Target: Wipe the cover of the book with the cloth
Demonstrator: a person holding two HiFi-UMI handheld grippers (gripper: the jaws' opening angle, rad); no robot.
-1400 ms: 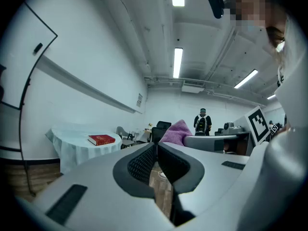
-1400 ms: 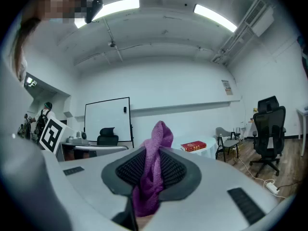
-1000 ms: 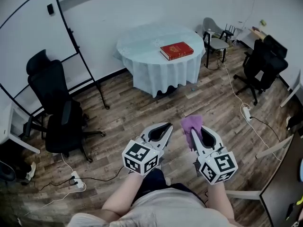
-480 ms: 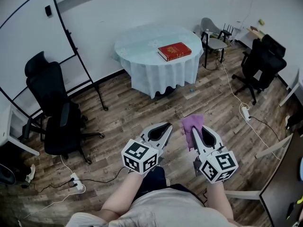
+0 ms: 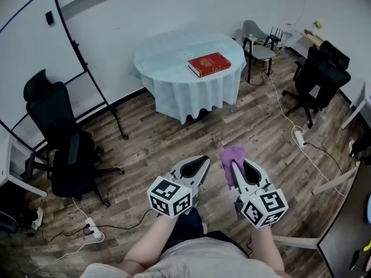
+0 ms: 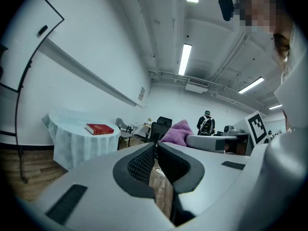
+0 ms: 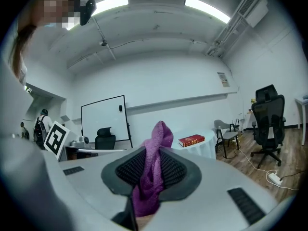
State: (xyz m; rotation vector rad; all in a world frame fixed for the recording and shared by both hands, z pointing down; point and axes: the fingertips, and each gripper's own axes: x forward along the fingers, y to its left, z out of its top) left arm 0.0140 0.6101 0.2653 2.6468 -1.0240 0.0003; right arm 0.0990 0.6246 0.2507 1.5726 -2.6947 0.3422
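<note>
On the table [image 5: 168,51], far from you, lies the book [image 5: 209,63]. Well short of the table, your right gripper [image 5: 235,165] fingers pinch the cloth [image 5: 232,154]; your left gripper [image 5: 203,162] fingers are pressed together, empty.

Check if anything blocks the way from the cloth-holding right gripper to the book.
Nothing visible does. Only wooden floor lies between the right gripper, shut on the purple cloth, and the round table bearing the red book.
</note>
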